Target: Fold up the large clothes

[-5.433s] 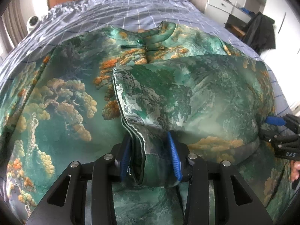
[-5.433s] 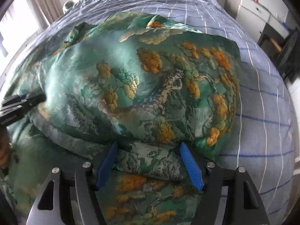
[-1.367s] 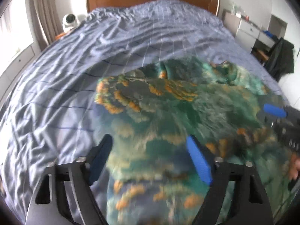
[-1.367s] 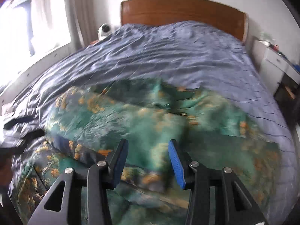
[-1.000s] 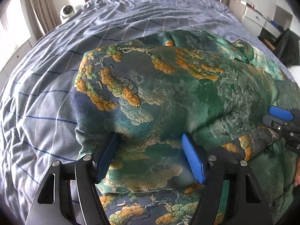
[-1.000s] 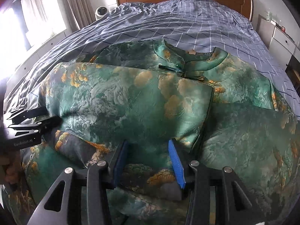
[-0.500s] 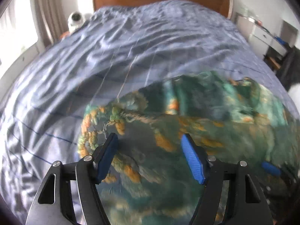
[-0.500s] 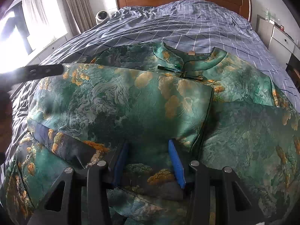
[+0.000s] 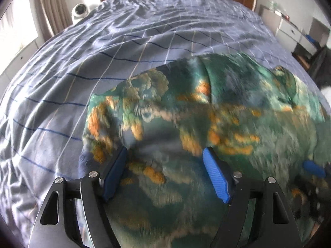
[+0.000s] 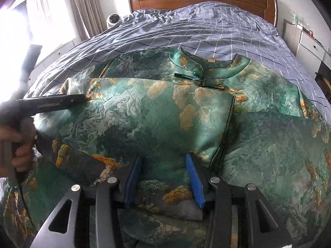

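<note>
- Now, at far left in the right wrist view, a hand [image 10: 19,144] holds the left gripper [image 10: 62,101] over the left edge of the robe [image 10: 157,124]; a second ago it sat low on that edge, so it has lifted away
- Its fingers [image 9: 114,174] are spread and opening wider, and in the blurred left wrist view nothing seems pinched between them; the cloth they held five seconds ago is let go
- The robe lies on the bed [image 10: 186,24], collar toward the headboard, with its left side laid across the middle as a flat panel, so I judge this side fold done
- The right gripper [image 10: 164,177] has stayed put at the near hem, fingers [image 10: 194,177] part-way closed astride a thick bunch of cloth; whether they truly pinch it I cannot tell
- Farther right, the other side lies folded in too, so a lengthwise fold from the hem likely comes next
</note>
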A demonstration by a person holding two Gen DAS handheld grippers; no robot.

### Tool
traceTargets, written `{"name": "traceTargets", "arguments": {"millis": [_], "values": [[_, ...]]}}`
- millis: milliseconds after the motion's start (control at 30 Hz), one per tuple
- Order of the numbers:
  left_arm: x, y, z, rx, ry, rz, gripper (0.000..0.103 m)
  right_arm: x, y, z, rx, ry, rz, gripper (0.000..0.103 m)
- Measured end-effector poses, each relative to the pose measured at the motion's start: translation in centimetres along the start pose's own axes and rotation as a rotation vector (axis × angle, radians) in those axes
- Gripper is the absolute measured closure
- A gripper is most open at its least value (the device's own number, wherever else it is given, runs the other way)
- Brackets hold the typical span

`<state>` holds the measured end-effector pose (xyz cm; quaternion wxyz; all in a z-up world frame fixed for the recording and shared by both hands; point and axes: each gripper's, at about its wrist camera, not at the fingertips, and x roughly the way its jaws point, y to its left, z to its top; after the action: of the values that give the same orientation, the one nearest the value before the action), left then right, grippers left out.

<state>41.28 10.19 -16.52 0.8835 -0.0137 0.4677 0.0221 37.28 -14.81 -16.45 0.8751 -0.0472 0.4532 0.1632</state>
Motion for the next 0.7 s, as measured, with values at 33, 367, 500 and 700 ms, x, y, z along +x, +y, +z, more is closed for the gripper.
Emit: {"name": "traceTargets", "arguments": {"millis": [33,367,500,700], "values": [[-0.5,-0.2,-0.4,0.012,0.001,0.005,0.026,0.0,0.0,0.0,-0.001,0.001,-0.002,0.058],[-6.7,-2.2,-7.1,0.098,0.022,0.011,0.013,0.1,0.4,0.5,-0.016,0.031,-0.035,0.058],[-10.0,-2.9,-10.1,0.126,-0.015,-0.008,0.013,-1.4,1.1,0.7,-0.020,0.043,-0.068,0.057],[-14.2,-3.6,-13.8,0.143,-0.069,-0.013,0.011,-6.6,1.4,-0.8,0.008,-0.009,-0.049,0.037]]}}
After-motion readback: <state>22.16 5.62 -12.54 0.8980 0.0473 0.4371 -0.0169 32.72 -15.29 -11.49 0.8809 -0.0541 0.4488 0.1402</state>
